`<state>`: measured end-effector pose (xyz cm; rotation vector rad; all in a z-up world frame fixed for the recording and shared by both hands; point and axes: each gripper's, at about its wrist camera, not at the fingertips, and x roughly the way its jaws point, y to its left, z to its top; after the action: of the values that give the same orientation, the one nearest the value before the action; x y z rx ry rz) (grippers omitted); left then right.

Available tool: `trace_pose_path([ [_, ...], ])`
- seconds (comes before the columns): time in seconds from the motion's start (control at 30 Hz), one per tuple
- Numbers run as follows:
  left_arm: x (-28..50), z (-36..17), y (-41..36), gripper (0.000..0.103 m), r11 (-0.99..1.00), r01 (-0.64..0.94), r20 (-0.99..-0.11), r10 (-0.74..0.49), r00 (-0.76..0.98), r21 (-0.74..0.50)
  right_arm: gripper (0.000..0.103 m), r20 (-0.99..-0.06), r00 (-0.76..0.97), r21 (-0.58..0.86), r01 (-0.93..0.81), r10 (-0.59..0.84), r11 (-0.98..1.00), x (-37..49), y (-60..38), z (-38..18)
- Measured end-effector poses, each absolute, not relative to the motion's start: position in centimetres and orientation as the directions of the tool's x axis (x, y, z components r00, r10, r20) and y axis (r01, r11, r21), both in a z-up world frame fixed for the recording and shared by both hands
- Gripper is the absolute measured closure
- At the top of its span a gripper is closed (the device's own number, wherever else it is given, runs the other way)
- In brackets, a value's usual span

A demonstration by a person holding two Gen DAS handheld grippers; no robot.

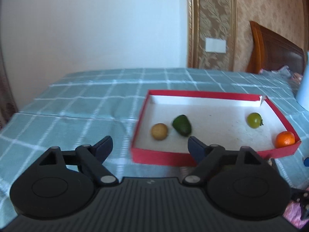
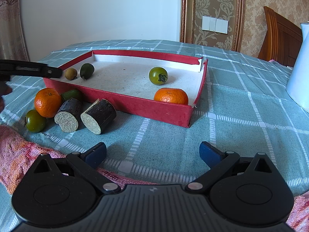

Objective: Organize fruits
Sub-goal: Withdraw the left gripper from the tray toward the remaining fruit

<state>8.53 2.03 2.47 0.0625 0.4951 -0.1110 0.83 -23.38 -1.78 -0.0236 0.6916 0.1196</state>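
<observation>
Nearest, both the left gripper [image 1: 150,145] and the right gripper [image 2: 152,152] are seen spread wide with nothing between them, while beyond, a longan [image 1: 159,131], avocado [image 1: 182,125], green tomato [image 1: 254,120] and tangerine [image 1: 285,139] are contained in the red box [image 1: 160,156].

- The red tray [image 2: 135,104] is seen as matt card, white-lined inside.
- The tablecloth [image 2: 231,116] is woven checked cloth.
- The green tomato [image 2: 158,75] is glossy.
</observation>
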Motion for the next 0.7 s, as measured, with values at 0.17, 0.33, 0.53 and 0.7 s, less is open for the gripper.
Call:
trace_pose_path([
  [0.17,6.7,1.8,4.5,0.017,0.998,0.07,-0.486,-0.066,0.871,-0.01,0.0,-0.637,0.764,0.018,-0.118,0.102,0.993,0.8,-23.4,-1.8],
  [0.33,6.6,-0.1,6.3,0.017,0.999,-0.011,-0.539,-0.015,0.842,-0.045,0.0,-0.637,0.764,0.018,-0.118,0.102,0.993,0.9,-23.4,-1.8],
  [0.53,6.8,-0.9,6.9,0.012,0.996,-0.051,-0.569,0.003,0.822,-0.068,0.0,-0.637,0.764,0.018,-0.117,0.102,0.993,0.9,-23.3,-1.9],
  [0.7,7.1,-1.1,7.1,0.01,0.995,-0.063,-0.591,0.005,0.807,-0.076,0.0,-0.637,0.764,0.018,-0.117,0.102,0.993,0.9,-23.3,-1.9],
])
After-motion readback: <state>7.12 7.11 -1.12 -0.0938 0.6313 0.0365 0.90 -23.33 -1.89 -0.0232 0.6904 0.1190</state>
